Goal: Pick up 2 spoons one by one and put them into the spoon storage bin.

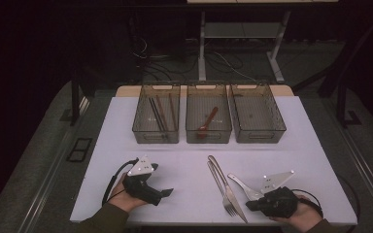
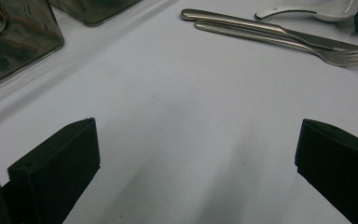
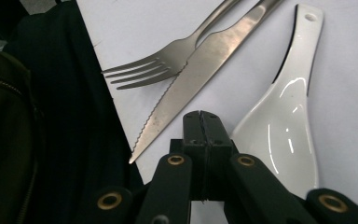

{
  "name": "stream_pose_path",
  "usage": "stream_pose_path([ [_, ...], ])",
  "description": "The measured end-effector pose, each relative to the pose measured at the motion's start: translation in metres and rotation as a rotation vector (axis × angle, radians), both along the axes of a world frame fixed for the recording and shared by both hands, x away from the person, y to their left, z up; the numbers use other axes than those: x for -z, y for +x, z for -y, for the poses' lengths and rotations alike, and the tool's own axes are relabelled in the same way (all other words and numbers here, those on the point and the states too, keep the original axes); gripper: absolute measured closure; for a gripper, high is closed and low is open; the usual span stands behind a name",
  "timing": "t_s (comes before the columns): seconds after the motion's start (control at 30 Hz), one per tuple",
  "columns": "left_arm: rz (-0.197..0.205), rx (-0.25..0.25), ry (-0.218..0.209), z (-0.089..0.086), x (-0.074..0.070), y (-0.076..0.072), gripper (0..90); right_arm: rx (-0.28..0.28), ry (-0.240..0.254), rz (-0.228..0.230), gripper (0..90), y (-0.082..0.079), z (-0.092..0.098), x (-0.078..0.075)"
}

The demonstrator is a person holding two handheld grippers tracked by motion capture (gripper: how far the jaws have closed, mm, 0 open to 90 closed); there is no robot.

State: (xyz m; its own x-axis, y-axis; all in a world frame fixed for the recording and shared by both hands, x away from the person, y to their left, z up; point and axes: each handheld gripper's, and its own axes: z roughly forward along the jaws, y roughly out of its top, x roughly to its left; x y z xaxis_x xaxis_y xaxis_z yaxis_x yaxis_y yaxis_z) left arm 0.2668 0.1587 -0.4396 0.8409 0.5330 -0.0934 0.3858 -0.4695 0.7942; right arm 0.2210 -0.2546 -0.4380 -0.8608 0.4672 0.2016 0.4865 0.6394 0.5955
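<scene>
A steel fork (image 1: 222,188) and a steel knife (image 1: 231,192) lie side by side on the white table (image 1: 184,160), front centre. A white ceramic spoon (image 1: 242,185) lies just to their right. My right gripper (image 1: 249,205) rests at the front right beside the spoon's bowl. In the right gripper view its jaws (image 3: 202,116) are pressed together with nothing between them, next to the spoon (image 3: 284,112), the knife (image 3: 200,70) and the fork (image 3: 168,58). My left gripper (image 1: 167,192) sits at the front left, its jaws (image 2: 196,135) wide open over bare table.
Three clear bins stand in a row at the back. The left bin (image 1: 141,127) holds dark chopsticks (image 1: 160,114), the middle bin (image 1: 190,127) a brown spoon (image 1: 207,122). The right bin (image 1: 278,127) looks empty. The table's front edge lies just below both hands.
</scene>
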Motion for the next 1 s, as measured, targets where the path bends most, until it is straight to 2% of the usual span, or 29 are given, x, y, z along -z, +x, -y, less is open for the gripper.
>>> stream_pose_path([
  [0.3, -0.002, 0.001, 0.002, 0.0, 0.0, 0.0, 0.0, 0.026, -0.023, 0.011, 89.8, 0.004, 0.008, 0.0],
  [1.0, -0.002, 0.003, 0.002, 0.0, 0.0, 0.0, 0.0, 0.138, -0.053, 0.027, 89.8, 0.019, 0.038, 0.001],
])
